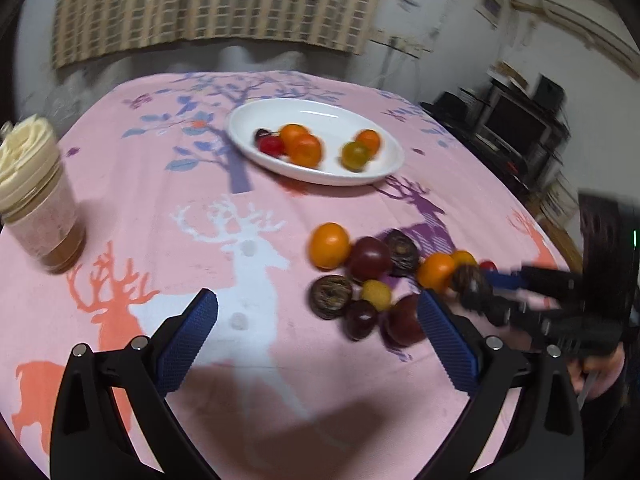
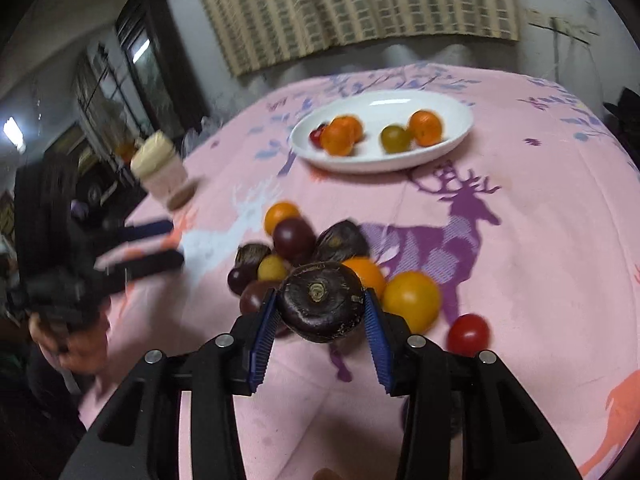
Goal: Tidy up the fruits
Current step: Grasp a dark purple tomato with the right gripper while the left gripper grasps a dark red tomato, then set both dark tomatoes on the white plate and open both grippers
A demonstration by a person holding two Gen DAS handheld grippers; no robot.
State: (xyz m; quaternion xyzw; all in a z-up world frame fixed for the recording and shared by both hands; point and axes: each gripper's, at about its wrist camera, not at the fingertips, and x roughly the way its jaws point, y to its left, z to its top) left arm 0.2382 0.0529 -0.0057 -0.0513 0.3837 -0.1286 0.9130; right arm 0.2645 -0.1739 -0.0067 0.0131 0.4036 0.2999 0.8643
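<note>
My right gripper [image 2: 320,296] is shut on a dark purple-brown round fruit [image 2: 320,308], its blue pads pressing both sides, just above the pile of loose fruit [image 2: 296,240] on the pink cloth. In the left wrist view that gripper [image 1: 474,284] and its fruit [image 1: 466,276] sit at the pile's right edge. My left gripper [image 1: 317,296] stands wide open over the cloth, its right finger [image 1: 444,332] beside a dark red fruit [image 1: 404,320], with nothing held. A white oval plate [image 1: 320,116] farther back holds several orange, red and green fruits.
A lidded jar [image 1: 36,208] with brown contents stands at the table's left edge. An orange fruit [image 2: 412,300] and a red cherry tomato [image 2: 468,334] lie right of my right gripper. Dark furniture [image 1: 516,128] stands beyond the table's right side.
</note>
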